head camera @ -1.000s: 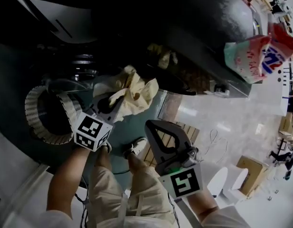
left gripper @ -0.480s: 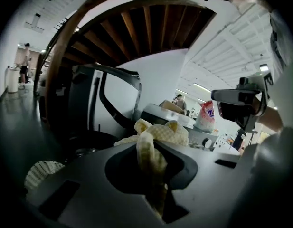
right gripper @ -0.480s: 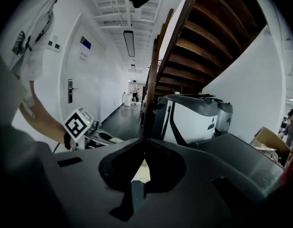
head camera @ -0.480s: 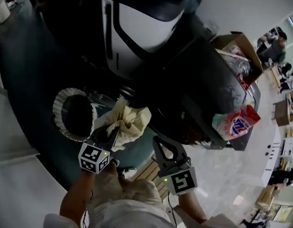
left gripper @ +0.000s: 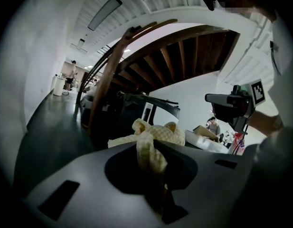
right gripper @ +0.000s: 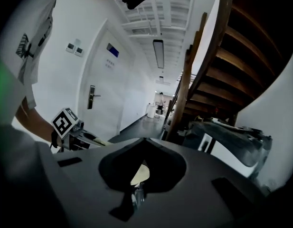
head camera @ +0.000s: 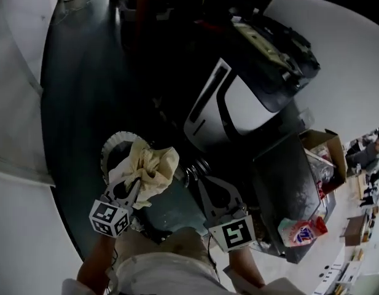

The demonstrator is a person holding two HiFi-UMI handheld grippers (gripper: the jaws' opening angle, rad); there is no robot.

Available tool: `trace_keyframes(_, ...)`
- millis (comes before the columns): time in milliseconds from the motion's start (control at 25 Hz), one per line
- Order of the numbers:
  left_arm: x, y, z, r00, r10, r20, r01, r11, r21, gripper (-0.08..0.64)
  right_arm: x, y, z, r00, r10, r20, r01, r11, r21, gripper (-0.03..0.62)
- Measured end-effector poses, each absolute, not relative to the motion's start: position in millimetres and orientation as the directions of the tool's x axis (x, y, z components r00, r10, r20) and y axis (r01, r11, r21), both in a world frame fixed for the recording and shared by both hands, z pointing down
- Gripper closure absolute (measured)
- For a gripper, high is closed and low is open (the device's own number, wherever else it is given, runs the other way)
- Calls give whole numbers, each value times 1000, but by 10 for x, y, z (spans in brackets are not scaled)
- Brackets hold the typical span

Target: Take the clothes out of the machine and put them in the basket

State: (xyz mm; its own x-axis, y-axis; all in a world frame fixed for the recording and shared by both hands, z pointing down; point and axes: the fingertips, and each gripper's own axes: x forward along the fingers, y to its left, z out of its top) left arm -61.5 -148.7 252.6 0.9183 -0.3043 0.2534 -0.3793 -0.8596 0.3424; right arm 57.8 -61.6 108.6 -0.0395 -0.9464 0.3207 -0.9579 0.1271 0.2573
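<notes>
A crumpled cream cloth (head camera: 146, 168) hangs from my left gripper (head camera: 135, 180), which is shut on it. In the head view the cloth overlaps the near right rim of the round white basket (head camera: 110, 147) on the dark floor. The left gripper view has the cloth (left gripper: 155, 134) bunched between the closed jaws. My right gripper (head camera: 198, 180) is held beside the left one, shut, with nothing in it. The washing machine (head camera: 238, 106), white-fronted with a dark top, stands just beyond both grippers. Its opening is hidden in shadow.
A dark counter (head camera: 281, 183) right of the machine carries a cardboard box (head camera: 324, 152) and a red-and-white detergent bag (head camera: 303, 231). A wooden staircase (right gripper: 231, 56) rises overhead. White walls run along the left. My legs and a shoe (head camera: 146, 229) are below the grippers.
Both grippers have risen, the left still carrying the cloth. The cloth, earlier to the right of the basket, now overlaps its rim. The head view has swung up toward the machine.
</notes>
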Motion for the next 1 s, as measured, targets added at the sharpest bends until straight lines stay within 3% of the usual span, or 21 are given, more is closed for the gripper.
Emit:
trace_keyframes(480,-1258,-1986,2535,654,-687,319,-755,-564,333,509,345,-1875,1366,-500,-816,290,-823,552,132,578)
trace_keyframes(720,-1329,-2121,2659,564,-749,349,-820,-459,340,509,184,-2086,1689,-611,-719,332,-738,669,91,578)
trace_keyframes(1000,-1356,-2375,3298,551,-740,385,-826,-421,374,509,50,-2142,2431,-627,-641,443,-701,712,38,578)
